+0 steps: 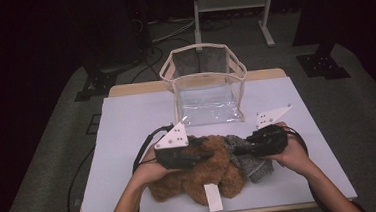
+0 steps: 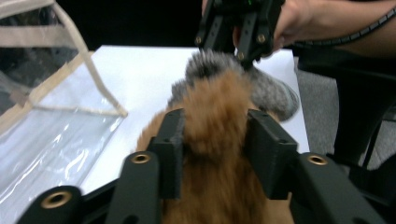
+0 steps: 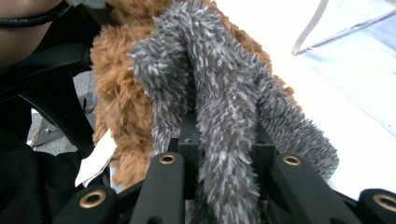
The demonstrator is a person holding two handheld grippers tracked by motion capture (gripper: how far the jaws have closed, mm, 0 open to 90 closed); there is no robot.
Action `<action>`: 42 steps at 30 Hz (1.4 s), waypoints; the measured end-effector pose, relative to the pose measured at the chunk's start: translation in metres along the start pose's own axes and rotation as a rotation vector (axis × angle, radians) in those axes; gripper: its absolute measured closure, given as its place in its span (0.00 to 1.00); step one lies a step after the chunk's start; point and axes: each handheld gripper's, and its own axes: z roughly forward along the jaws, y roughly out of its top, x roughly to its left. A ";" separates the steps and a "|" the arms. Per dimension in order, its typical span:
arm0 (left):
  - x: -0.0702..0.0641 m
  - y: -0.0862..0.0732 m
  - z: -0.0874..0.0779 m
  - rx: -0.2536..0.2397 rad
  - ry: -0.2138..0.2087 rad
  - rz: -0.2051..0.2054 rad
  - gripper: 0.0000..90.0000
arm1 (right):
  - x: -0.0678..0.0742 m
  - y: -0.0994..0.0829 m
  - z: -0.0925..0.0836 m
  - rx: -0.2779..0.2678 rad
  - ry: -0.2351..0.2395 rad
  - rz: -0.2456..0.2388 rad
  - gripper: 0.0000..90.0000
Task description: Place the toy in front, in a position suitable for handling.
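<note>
A brown furry plush piece (image 1: 206,177) lies at the table's near edge, with a grey furry piece (image 1: 255,169) against its right side. My left gripper (image 1: 207,155) comes in from the left. In the left gripper view a tuft of the brown fur (image 2: 215,107) fills the gap of my left gripper (image 2: 215,135) and touches both pads. My right gripper (image 1: 239,150) faces it from the right. In the right gripper view my right gripper (image 3: 224,135) is shut on a fold of the grey fur (image 3: 219,84), with brown fur (image 3: 116,93) behind it.
A clear plastic bag with beige trim (image 1: 207,84) stands open at the middle back of the white table (image 1: 127,125). A white label (image 1: 213,197) hangs from the brown piece toward the front edge. Cables trail from both grippers.
</note>
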 end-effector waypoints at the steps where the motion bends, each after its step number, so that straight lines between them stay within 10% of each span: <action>1: -0.001 -0.005 -0.006 0.008 0.010 -0.005 0.60 | 0.000 0.001 0.001 0.003 -0.001 -0.002 0.80; 10: -0.003 -0.048 -0.052 0.069 0.088 -0.044 0.51 | -0.007 -0.002 0.000 0.007 -0.017 0.016 0.80; 21: 0.006 -0.102 -0.082 0.055 0.081 -0.122 0.32 | -0.011 -0.001 0.001 0.022 -0.029 0.020 0.80; 31: 0.017 -0.142 -0.082 0.058 0.014 -0.227 0.24 | -0.012 -0.006 0.011 0.050 -0.005 0.024 0.80; 42: 0.026 -0.126 -0.058 -0.011 -0.028 -0.221 0.36 | -0.008 -0.013 0.010 0.022 0.072 0.034 0.82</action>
